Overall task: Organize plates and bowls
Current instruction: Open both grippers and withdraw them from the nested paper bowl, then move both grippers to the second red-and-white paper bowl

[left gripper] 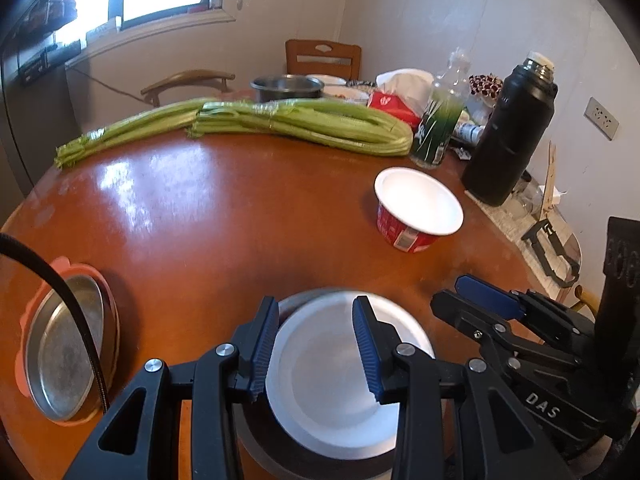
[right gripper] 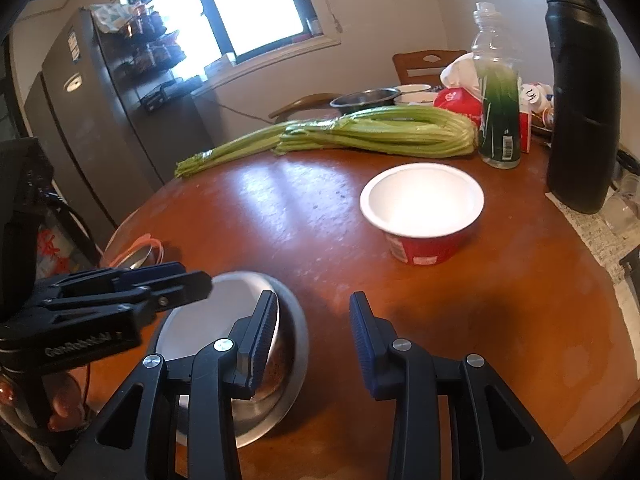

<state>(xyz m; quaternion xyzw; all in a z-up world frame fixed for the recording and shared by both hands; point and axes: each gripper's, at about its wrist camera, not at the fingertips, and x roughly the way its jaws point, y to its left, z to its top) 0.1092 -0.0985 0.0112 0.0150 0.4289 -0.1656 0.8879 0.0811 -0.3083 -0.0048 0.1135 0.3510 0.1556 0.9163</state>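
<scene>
We see the left gripper (left gripper: 316,344) at its narrowest above the white round plate (left gripper: 332,384), gripping nothing. The right gripper (right gripper: 314,340) stands parted, empty, beside the steel bowl (right gripper: 288,364).

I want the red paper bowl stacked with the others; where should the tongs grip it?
Grip the red paper bowl by its white rim, one finger inside and one outside, coming from above on the near side. It stands upright, open and apparently empty, and its wide body likely exceeds the right tongs' spread.
</scene>
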